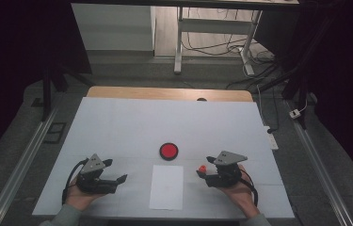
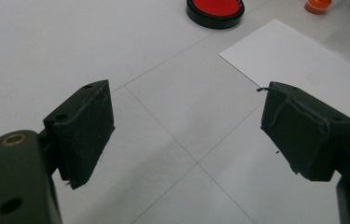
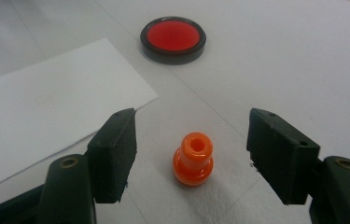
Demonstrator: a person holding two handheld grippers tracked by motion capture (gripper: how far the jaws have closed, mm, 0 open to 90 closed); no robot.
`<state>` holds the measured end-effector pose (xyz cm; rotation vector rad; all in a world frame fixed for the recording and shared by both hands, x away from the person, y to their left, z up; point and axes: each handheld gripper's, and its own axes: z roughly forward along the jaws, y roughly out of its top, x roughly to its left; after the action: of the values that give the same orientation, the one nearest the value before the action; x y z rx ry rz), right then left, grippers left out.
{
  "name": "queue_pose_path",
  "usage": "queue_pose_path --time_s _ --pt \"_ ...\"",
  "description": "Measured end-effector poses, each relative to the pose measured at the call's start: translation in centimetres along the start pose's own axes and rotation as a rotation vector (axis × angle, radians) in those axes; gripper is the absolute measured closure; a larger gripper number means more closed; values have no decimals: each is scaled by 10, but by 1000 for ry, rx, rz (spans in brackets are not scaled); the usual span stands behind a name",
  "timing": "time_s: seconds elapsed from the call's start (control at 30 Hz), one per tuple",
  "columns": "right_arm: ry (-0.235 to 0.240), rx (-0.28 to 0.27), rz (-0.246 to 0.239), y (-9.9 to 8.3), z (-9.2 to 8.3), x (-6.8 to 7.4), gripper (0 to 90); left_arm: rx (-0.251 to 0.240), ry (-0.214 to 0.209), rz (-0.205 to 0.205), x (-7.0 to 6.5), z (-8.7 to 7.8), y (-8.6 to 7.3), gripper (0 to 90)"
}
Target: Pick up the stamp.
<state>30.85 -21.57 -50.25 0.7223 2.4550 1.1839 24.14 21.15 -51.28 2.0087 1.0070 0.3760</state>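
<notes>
A small orange knob-shaped piece (image 3: 192,158) stands upright on the white table cover, between the jaws of my right gripper (image 3: 191,140). The jaws stand apart and clear of it on both sides, so the gripper is open. From above, the orange piece (image 1: 202,168) shows just at the tips of the right gripper (image 1: 204,167). A round red pad in a black case (image 1: 168,150) lies mid-table, beyond a white paper sheet (image 1: 166,187). My left gripper (image 1: 116,170) rests at the left, open and holding nothing (image 2: 186,126).
The white table cover (image 1: 117,127) has faint fold lines. In the left gripper view the red pad (image 2: 215,10) and the orange piece (image 2: 318,5) lie far ahead, past the paper (image 2: 303,65). A wooden table edge (image 1: 164,92) runs along the back.
</notes>
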Motion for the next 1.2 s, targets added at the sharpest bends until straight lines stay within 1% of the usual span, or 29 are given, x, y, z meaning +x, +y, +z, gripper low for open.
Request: queue_pose_path --time_s 0.23,0.4,0.43,0.63,0.87,0.93,1.0,1.2 --pt "5 26 -5 -4 9 1 430 3 1 6 0 0 0 171" --pt "-3 41 -8 -5 11 1 481 3 5 7 0 0 0 171" --pt "-13 44 -8 -6 11 1 489 2 5 7 0 0 0 171" --pt "-19 44 -1 -8 13 0 570 3 5 6 0 1 0 171" --pt "-21 49 3 -9 14 1 634 5 7 6 0 1 -1 171" --pt "-24 53 0 -9 14 0 660 5 7 6 0 1 -1 171" --pt "-30 49 1 -9 14 1 707 5 7 6 0 1 -1 171" --pt "-26 48 5 -9 14 0 718 10 7 8 0 1 -1 171"
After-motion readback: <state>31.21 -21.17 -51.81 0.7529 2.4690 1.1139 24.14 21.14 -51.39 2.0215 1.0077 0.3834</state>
